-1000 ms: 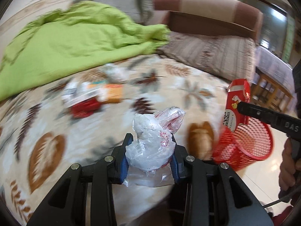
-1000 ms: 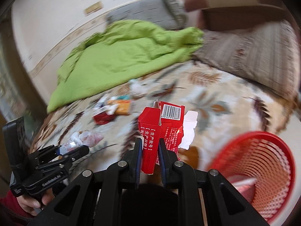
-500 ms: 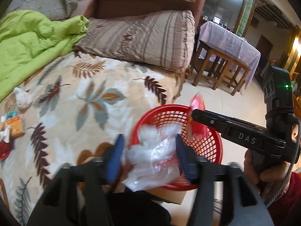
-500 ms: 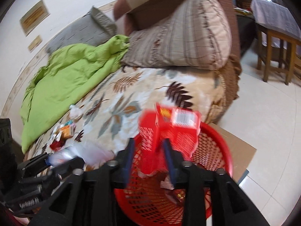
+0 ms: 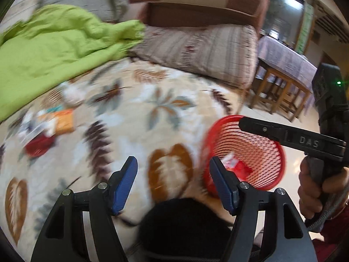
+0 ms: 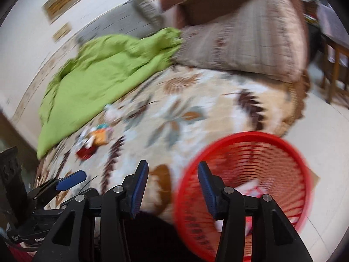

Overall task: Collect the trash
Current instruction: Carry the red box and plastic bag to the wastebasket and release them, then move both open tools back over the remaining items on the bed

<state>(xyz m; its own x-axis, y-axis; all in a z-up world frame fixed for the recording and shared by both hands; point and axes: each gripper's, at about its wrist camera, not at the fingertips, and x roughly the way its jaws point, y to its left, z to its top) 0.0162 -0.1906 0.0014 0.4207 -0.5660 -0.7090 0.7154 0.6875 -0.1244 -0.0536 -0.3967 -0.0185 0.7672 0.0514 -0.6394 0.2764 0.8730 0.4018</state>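
My left gripper (image 5: 174,172) is open and empty above the leaf-patterned bedspread (image 5: 139,113). Just right of it, on the floor beside the bed, stands a red mesh basket (image 5: 268,170) with red and white trash inside. My right gripper (image 6: 172,183) is open too, holding nothing, at the basket's (image 6: 272,148) left rim. More trash lies on the bedspread: an orange packet (image 5: 64,121), a red wrapper (image 5: 38,146) and a white crumpled piece (image 5: 73,93). In the right wrist view the same orange packet (image 6: 100,136) and red wrapper (image 6: 86,152) show left of centre.
A green quilt (image 5: 56,43) covers the far left of the bed. Striped pillows (image 5: 207,48) lean on a brown headboard (image 5: 196,2). A wooden table with a cloth (image 5: 285,74) stands on the tiled floor to the right. A hand (image 5: 316,187) holds the other gripper's handle.
Both grippers opened and let go: the clear plastic bag and the red carton are out of the jaws. Both views have swung back from over the basket toward the bed.
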